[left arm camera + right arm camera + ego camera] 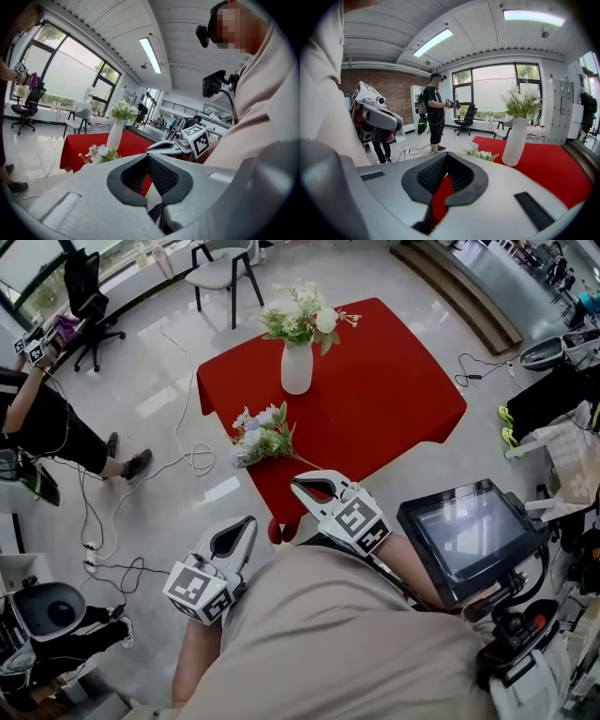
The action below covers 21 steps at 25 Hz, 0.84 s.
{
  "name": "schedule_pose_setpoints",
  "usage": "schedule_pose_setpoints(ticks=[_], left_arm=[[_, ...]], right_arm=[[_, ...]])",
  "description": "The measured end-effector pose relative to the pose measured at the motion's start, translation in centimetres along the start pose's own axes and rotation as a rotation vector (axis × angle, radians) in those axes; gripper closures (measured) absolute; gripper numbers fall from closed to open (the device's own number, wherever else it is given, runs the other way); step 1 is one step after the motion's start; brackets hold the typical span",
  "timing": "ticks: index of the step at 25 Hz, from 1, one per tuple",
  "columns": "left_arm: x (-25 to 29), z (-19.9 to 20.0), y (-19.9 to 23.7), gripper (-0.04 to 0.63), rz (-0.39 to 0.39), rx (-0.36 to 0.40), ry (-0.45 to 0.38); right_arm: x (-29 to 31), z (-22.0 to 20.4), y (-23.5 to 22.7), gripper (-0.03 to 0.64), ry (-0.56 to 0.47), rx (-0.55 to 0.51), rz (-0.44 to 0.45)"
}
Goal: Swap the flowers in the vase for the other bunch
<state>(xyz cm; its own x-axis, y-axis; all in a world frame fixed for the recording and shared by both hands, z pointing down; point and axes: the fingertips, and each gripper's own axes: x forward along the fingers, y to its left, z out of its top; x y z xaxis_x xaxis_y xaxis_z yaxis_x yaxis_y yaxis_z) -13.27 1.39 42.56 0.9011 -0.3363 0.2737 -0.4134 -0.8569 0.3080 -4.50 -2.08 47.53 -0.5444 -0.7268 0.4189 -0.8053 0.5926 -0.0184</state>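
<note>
A white vase [297, 367] holding pale flowers [300, 315] stands near the middle of the red table [394, 381]. A second bunch [262, 437] lies flat near the table's front left corner. Both grippers hover short of the table's near edge, close to my body. My left gripper [250, 520] is shut and empty, and my right gripper [299, 481] is shut and empty too. In the left gripper view the vase [115, 132] and the loose bunch [99, 153] lie beyond the left gripper [148, 155]. In the right gripper view the vase [515, 141] and the loose bunch [480, 153] lie past the right gripper [446, 154].
A screen on a rig [469, 535] sits at my right side. Cables [187, 460] trail over the floor left of the table. A person [37, 418] stands at the far left near an office chair [89, 292]. A grey chair [223, 273] stands behind the table.
</note>
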Motion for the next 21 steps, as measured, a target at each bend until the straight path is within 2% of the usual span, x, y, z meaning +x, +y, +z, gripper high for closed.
schedule_pose_setpoints(ticks=[21], left_arm=[[0.7,0.3,0.8,0.588,-0.003,-0.018,0.005]], right_arm=[[1.1,-0.1,0.0,0.604,0.026,-0.004,0.031]])
